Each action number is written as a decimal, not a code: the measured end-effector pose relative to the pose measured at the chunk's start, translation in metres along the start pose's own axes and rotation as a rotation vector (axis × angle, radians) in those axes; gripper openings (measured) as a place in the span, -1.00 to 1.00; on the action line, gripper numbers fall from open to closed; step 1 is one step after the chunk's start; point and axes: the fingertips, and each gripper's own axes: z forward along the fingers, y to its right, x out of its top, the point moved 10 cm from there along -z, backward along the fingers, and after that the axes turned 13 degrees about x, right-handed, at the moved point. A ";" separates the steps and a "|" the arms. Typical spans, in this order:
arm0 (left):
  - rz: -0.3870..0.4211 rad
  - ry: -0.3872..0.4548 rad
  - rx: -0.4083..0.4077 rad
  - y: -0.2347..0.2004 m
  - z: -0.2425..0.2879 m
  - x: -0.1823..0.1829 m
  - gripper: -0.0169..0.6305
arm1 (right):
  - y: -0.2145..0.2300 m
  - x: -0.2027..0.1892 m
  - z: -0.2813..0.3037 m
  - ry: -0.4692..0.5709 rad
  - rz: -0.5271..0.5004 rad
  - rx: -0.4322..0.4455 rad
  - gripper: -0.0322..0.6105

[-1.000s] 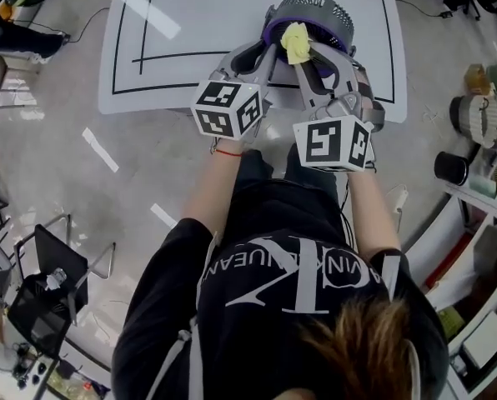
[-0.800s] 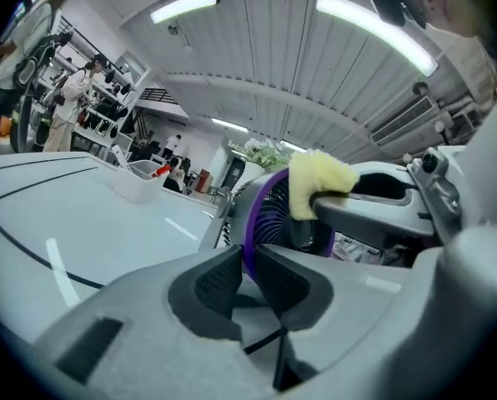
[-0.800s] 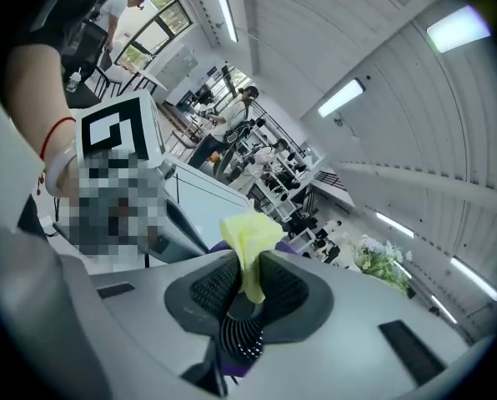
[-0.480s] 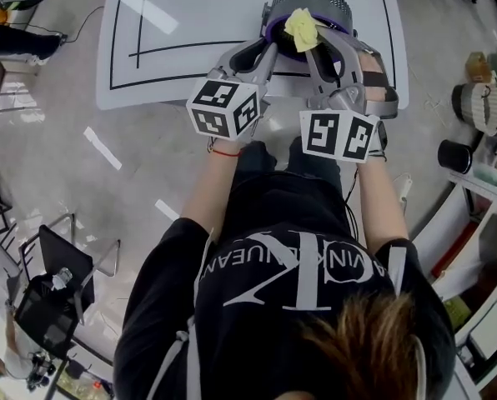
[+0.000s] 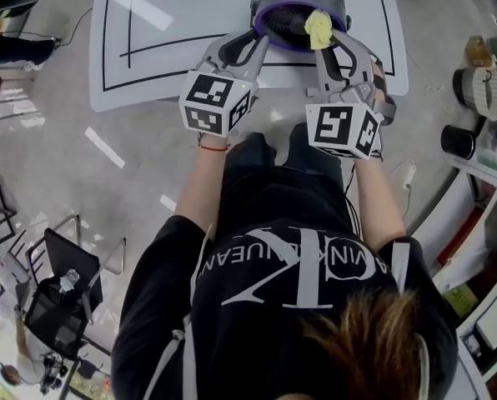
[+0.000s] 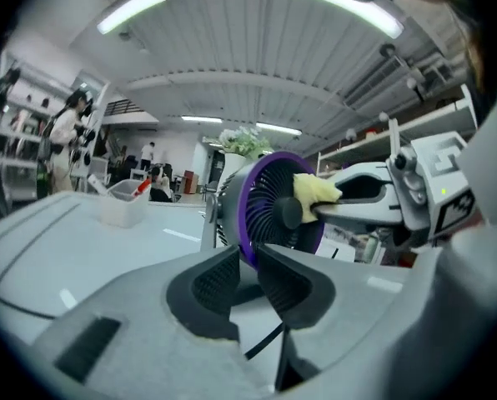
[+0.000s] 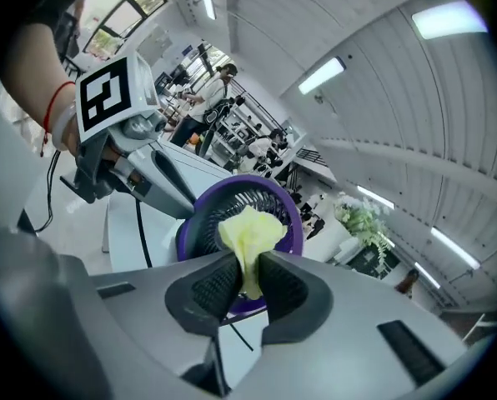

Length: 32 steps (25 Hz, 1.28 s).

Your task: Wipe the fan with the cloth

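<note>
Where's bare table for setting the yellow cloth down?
The white table is bare left of the purple-rimmed grey fan, across the black-lined rectangle; a narrow strip lies right of it. Crowded at the fan's near side, around the yellow cloth.

- We see bright, even indoor light. Long ceiling lights [image 6: 132, 8] glow white in both gripper views.
- In the head view we note white glare streaks on the table [image 5: 144, 7] and the floor [image 5: 102, 147]; shadows are soft and short.
- Both gripper views bend hard at the edges, and the corners go black.
- The left gripper [image 6: 248, 252] body near the lens is soft. The fan [image 6: 273, 211] is fairly sharp and the background is hazy.
- The cloth [image 7: 250, 232] looks pale to us, slightly washed out.
</note>
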 end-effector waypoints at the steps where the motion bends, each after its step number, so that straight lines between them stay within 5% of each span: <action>1: 0.079 -0.011 0.001 0.001 0.000 0.002 -0.72 | -0.001 -0.003 0.001 0.004 0.031 0.010 -0.72; 4: 0.232 -0.037 -0.024 0.002 0.000 0.006 -0.69 | -0.005 -0.007 0.003 0.012 0.093 0.026 -0.72; 9: 0.307 -0.072 -0.049 0.001 -0.005 0.003 -0.66 | -0.011 -0.009 0.005 0.014 0.137 0.031 -0.72; 32: 0.214 -0.076 0.052 -0.008 -0.014 -0.015 -0.72 | -0.038 0.031 0.051 0.030 0.172 0.227 -0.71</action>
